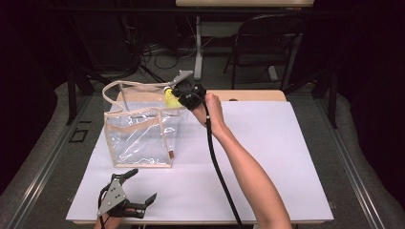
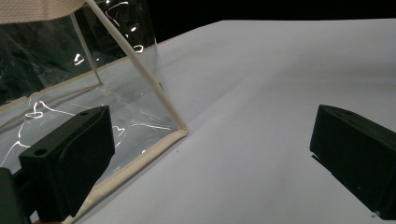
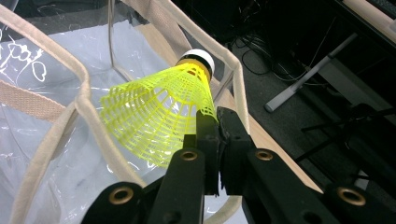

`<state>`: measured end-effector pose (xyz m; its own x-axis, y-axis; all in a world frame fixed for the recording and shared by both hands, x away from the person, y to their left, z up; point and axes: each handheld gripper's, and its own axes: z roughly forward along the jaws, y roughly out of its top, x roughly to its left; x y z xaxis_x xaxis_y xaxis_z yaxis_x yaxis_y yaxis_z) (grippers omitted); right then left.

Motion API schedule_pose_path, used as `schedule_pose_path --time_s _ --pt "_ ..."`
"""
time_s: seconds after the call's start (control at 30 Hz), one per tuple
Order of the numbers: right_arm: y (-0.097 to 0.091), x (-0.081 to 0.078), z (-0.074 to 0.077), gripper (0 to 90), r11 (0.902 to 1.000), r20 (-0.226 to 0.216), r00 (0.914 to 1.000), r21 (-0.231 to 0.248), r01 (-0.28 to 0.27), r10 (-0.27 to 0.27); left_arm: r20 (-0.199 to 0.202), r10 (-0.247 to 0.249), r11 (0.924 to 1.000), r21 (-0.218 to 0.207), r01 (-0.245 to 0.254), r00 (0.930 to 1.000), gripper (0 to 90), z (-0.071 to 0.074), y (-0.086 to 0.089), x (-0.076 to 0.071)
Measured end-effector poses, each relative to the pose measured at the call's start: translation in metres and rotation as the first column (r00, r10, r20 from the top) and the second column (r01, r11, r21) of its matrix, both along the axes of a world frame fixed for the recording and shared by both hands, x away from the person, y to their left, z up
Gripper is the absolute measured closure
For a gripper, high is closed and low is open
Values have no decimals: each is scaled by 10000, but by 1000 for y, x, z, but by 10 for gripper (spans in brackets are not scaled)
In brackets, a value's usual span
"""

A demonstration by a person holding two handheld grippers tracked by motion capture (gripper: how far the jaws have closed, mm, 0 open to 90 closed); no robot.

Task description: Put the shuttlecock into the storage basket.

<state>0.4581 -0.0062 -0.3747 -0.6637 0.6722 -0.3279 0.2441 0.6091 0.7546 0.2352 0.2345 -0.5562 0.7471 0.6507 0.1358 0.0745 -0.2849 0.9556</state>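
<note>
Right hand-held gripper (image 3: pixel 215 122) pinches yellow mesh shuttlecock (image 3: pixel 156 116) w/ clear plastic bag (image 1: pixel 141 136) below.

Overhead view; two close tool views, shared bag (image 1: pixel 143 133).

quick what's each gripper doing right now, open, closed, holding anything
Left gripper: open, holding nothing.
Right gripper: closed on the yellow plastic mesh shuttlecock, above the clear plastic tote bag.

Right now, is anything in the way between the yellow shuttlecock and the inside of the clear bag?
Nothing visible blocks it. The right gripper pinches the shuttlecock by its skirt edge above the clear bag, whose top gapes open; only the beige handles loop close beside it.
</note>
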Motion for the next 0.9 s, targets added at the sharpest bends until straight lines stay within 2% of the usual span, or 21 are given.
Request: schedule_pose_path --time_s 0.2,0.33,0.4,0.47,0.53,0.57,0.6,0.63,0.67,0.7,0.73,0.9 --pt "0 0 -2 832 10000 1 10000 -72 26 -26 11 -3 10000 2 3 10000 0 0 0 0" --pt "-2 -1 0 755 10000 71 10000 72 0 -1 4 -7 10000 12 7 10000 0 0 0 0" --pt "-6 -3 2 612 9997 53 10000 224 -10 9 12 -11 10000 13 11 10000 0 0 0 0" --pt "-9 -3 3 553 9993 -39 9999 367 -104 105 10 -9 10000 5 9 10000 0 0 0 0" --pt "-12 -4 3 452 9984 -174 9998 563 10 0 6 -21 10000 38 21 10000 0 0 0 0" --pt "-12 -4 3 452 9984 -174 9998 563 10 0 6 -21 10000 38 21 10000 0 0 0 0" --pt "-17 -4 4 395 9967 -428 9991 811 -8 43 7 -16 10000 8 16 10000 0 0 -1 0" --pt "-17 -4 4 395 9967 -428 9991 811 -8 43 7 -16 10000 8 16 10000 0 0 -1 0" --pt "-21 -5 5 339 9944 -605 9982 1059 22 43 -7 -10 10000 16 10 10000 0 0 -2 0" --pt "-21 -5 5 339 9944 -605 9982 1059 22 43 -7 -10 10000 16 10 10000 0 0 -2 0" --pt "-26 -6 6 290 9921 -733 9972 1251 -25 117 -22 -13 10000 29 13 10000 0 0 -2 1" --pt "-37 -10 9 196 9842 -855 9957 1759 -199 354 -69 -14 10000 38 14 10000 0 -1 -4 2"
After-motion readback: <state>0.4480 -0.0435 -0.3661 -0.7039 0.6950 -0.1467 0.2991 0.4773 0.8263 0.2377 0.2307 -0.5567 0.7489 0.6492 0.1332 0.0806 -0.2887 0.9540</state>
